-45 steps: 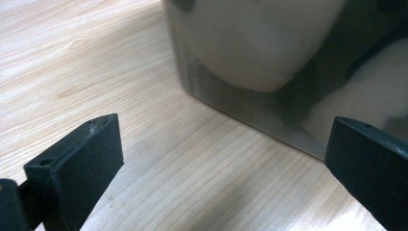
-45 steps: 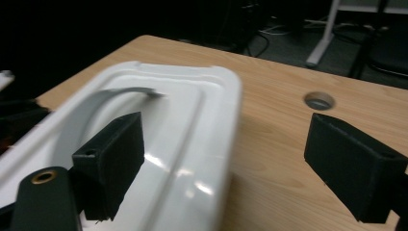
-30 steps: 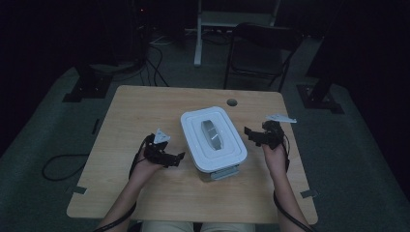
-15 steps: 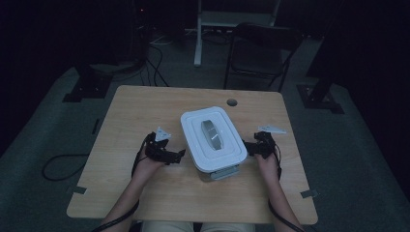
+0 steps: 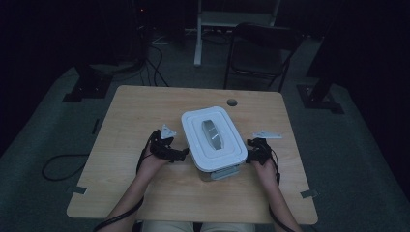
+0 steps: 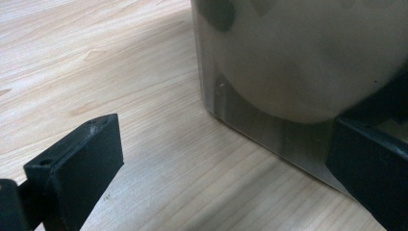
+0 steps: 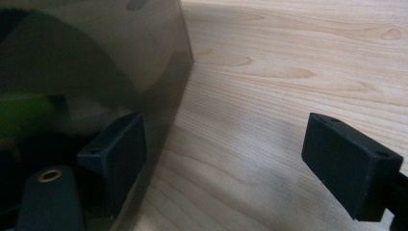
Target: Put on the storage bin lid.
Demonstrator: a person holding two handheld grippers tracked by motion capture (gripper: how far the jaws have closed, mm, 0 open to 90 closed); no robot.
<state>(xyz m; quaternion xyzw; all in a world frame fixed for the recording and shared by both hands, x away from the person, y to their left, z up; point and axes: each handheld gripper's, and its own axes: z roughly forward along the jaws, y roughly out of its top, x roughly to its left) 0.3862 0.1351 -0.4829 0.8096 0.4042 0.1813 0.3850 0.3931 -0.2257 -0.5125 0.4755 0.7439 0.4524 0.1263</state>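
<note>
A clear plastic box with a white lid [image 5: 212,137] and a grey handle on top stands at the middle of the wooden table [image 5: 145,111]. My left gripper [image 5: 178,154] rests low at the box's left side, open. In the left gripper view the box's lower corner [image 6: 288,72] sits between the wide-spread jaws of the left gripper [image 6: 226,149]. My right gripper [image 5: 251,155] is at the box's right side, also open. In the right gripper view, the right gripper [image 7: 226,149] has one jaw lying against the box wall [image 7: 96,57] and the other over bare wood.
A round cable hole [image 5: 232,102] lies in the table behind the box. A dark chair [image 5: 261,48] and a white stand [image 5: 232,19] are beyond the far edge. Tape tabs [image 5: 77,190] mark the near corners. Cables trail on the floor at left.
My right gripper has come down and leftward from beside the box to its right wall. The left gripper has edged slightly closer to the left wall. The box has not moved.
</note>
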